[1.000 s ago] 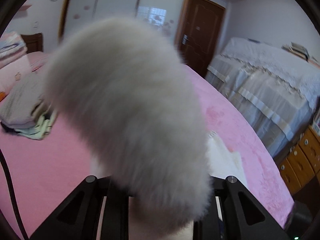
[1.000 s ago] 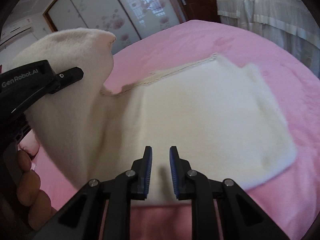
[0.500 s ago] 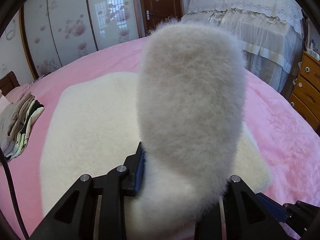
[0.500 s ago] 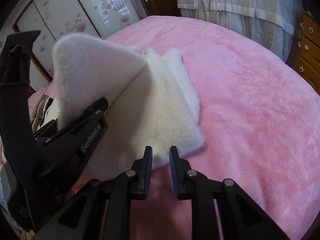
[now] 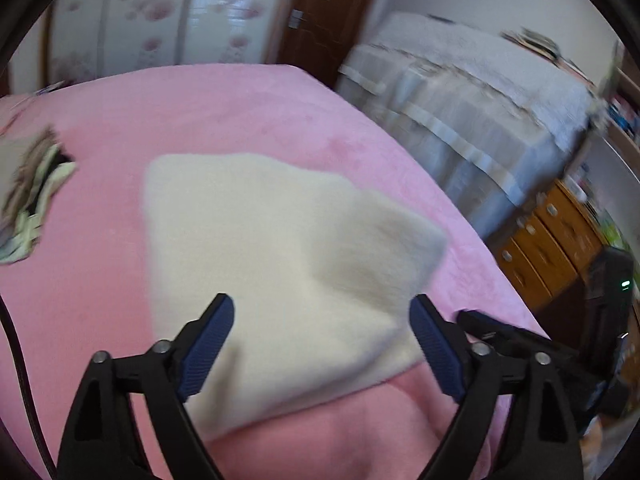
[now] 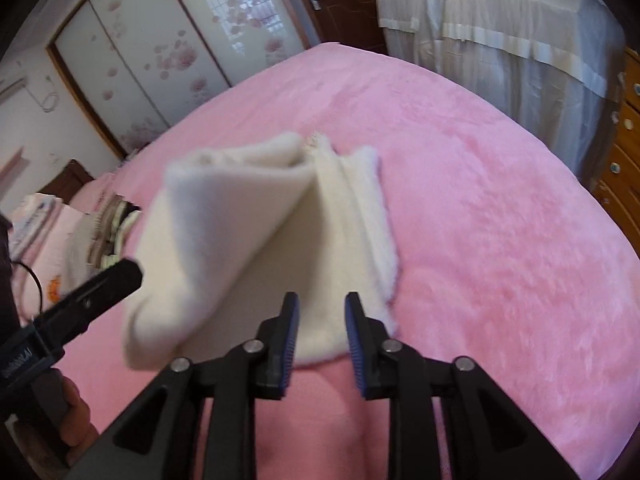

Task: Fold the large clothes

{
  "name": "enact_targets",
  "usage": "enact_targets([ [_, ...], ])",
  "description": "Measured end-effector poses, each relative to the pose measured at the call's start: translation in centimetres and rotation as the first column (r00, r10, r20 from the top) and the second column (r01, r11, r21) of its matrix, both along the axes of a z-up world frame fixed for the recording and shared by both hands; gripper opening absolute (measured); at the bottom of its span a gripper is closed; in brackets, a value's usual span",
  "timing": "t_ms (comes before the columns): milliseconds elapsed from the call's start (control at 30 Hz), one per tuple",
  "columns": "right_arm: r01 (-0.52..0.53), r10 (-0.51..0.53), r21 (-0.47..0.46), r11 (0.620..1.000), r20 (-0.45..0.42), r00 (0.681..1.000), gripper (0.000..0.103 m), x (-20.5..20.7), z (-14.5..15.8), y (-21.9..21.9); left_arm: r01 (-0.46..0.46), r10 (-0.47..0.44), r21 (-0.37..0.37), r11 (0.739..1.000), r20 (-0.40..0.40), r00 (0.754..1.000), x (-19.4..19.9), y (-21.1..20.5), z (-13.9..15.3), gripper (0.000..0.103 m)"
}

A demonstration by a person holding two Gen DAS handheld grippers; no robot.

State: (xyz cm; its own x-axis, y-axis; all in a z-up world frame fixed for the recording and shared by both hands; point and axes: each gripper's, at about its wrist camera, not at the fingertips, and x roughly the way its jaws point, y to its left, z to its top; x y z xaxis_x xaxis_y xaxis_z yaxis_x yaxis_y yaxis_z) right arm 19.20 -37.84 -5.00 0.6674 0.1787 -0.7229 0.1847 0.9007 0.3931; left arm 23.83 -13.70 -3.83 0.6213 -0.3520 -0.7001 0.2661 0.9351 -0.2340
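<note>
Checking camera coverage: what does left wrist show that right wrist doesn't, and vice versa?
Left wrist only: the left gripper with jaws wide, having just opened, nothing between the pads; the right gripper's tip at its side.
Right wrist only: the right gripper with jaws apart, having just opened, unclamped; a hand; the cream fleece garment's folded layers.
Both: the garment on the pink blanket, the clothes pile, wardrobe, door.

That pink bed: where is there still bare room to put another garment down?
The widest bare stretch of the pink bed lies between the fluffy white garment and the edge facing the lace-covered bed. A narrower strip runs beyond the garment toward the wardrobe doors. It is crowded by the heap of clothes.
</note>
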Motion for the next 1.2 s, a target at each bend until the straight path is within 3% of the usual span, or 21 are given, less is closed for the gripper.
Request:
enact_targets([
  [67, -0.041, 0.04, 0.027, 0.999, 0.035, 0.999, 0.041, 0.9, 2.2, -0.3, -0.11, 0.11, 0.046, 0.993, -0.011, 0.994, 0.9, 2.6, -0.1, 0.095],
  [167, -0.112, 0.11, 0.02, 0.994, 0.06, 0.992, 0.042, 3.1, 4.9, 0.2, -0.212, 0.222, 0.119, 0.97, -0.073, 0.972, 2.8, 6.0, -2.2, 0.095],
  [267, -0.192, 0.191, 0.012, 0.981, 0.022, 0.981, 0.042, 6.6, 6.0, 1.5, -0.237, 0.249, 0.088, 0.967, -0.153, 0.956, 4.5, 8.2, -4.1, 0.095],
  [467, -0.284, 0.278, -0.016, 0.959, -0.161, 0.947, 0.042, 12.8, 2.8, 4.0, -0.223, 0.239, 0.097, 0.97, -0.205, 0.949, 6.3, 8.7, -6.6, 0.095],
  [567, -0.283, 0.281, 0.018, 0.959, -0.194, 0.94, 0.041, 13.8, 0.6, 3.1, -0.208, 0.222, 0.084, 0.974, -0.211, 0.952, 6.8, 8.2, -6.9, 0.095],
  [600, -0.277, 0.276, 0.025, 0.961, -0.201, 0.94, 0.035, 13.8, -0.1, 2.6, -0.205, 0.217, 0.079, 0.976, -0.207, 0.954, 6.8, 8.1, -7.0, 0.095],
  [633, -0.274, 0.272, 0.019, 0.962, -0.215, 0.938, 0.021, 13.7, -0.7, 2.3, -0.203, 0.216, 0.08, 0.976, -0.208, 0.954, 7.0, 8.0, -7.0, 0.095],
  [733, -0.255, 0.247, -0.013, 0.967, -0.21, 0.946, 0.017, 12.0, -1.2, 1.0, -0.19, 0.203, 0.076, 0.979, -0.22, 0.954, 7.4, 7.4, -7.0, 0.095],
  [867, -0.207, 0.198, -0.057, 0.977, -0.128, 0.972, 0.014, 7.9, -0.1, -0.9, -0.136, 0.148, 0.073, 0.988, -0.205, 0.968, 6.7, 5.7, -6.6, 0.095],
  [900, -0.188, 0.178, -0.08, 0.979, -0.127, 0.976, 0.007, 7.1, -0.4, -1.2, -0.119, 0.132, 0.079, 0.99, -0.2, 0.971, 6.4, 5.2, -6.8, 0.095],
  [1067, -0.156, 0.142, -0.062, 0.986, -0.188, 0.972, 0.007, 5.5, -4.9, -1.8, -0.054, 0.074, 0.098, 0.994, -0.217, 0.973, 5.3, 2.7, -8.7, 0.095],
  [1133, -0.156, 0.14, -0.074, 0.985, -0.184, 0.973, 0.007, 5.6, -5.1, -1.4, -0.044, 0.068, 0.106, 0.993, -0.228, 0.971, 5.2, 2.0, -9.2, 0.096],
  [1200, -0.156, 0.149, -0.027, 0.987, -0.168, 0.974, 0.012, 5.8, -4.5, -1.7, -0.05, 0.075, 0.121, 0.991, -0.212, 0.974, 5.2, 1.9, -9.0, 0.096],
])
